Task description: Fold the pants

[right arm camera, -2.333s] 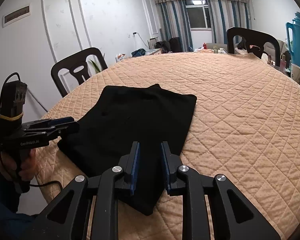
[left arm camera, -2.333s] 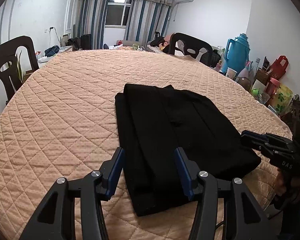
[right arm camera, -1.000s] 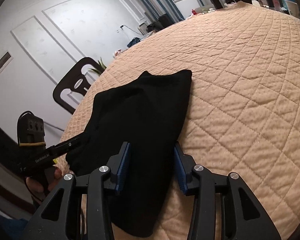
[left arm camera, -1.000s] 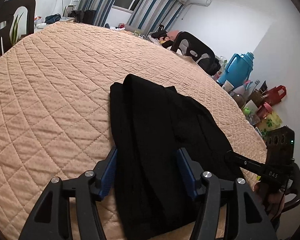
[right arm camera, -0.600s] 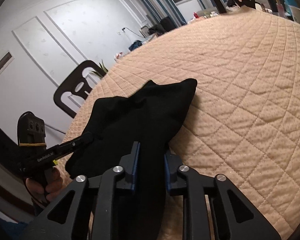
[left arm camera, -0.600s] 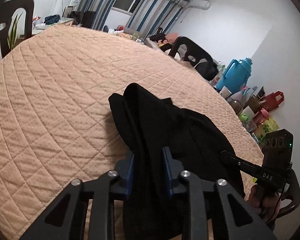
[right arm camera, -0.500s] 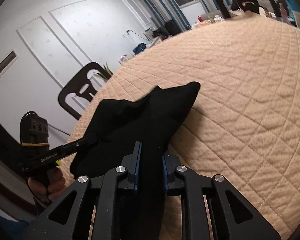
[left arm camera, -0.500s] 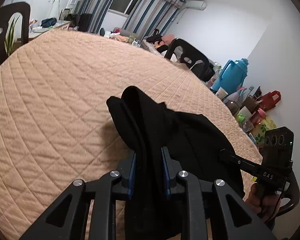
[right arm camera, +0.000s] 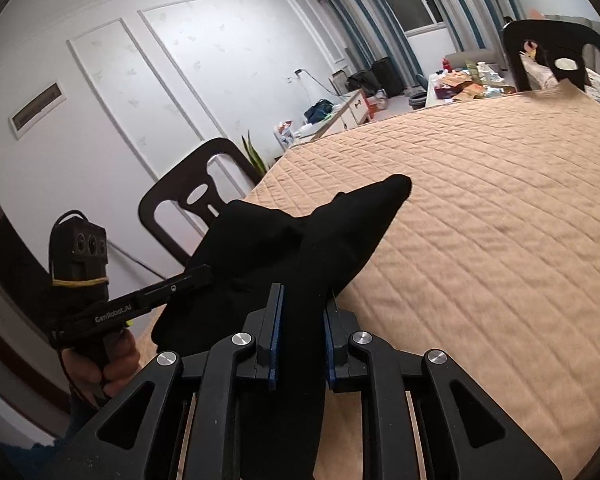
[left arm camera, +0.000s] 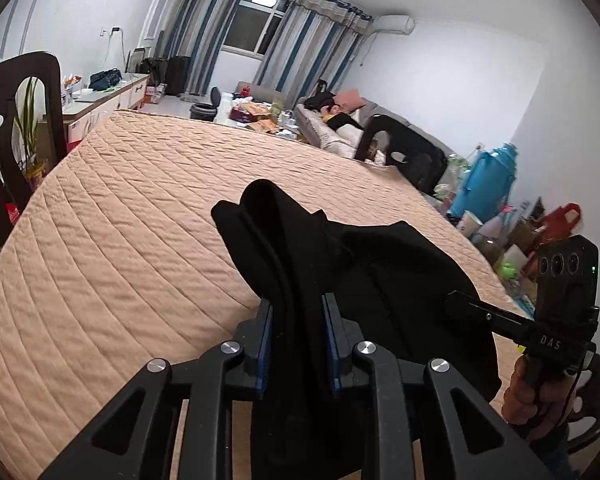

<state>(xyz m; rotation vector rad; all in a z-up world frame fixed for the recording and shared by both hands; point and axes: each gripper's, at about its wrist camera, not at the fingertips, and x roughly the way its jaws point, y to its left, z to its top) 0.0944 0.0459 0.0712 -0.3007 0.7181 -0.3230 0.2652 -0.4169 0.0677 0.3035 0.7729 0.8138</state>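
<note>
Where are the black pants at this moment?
In both wrist views the black pants are at the near edge of the quilted table, their near end clamped by the left gripper and the right gripper.

The pants were soft, matt black cloth. The table cover was peach quilted fabric, stitched in diamonds. Both grippers, left and right, looked like matt black plastic with blue pads and shiny metal screws.
</note>
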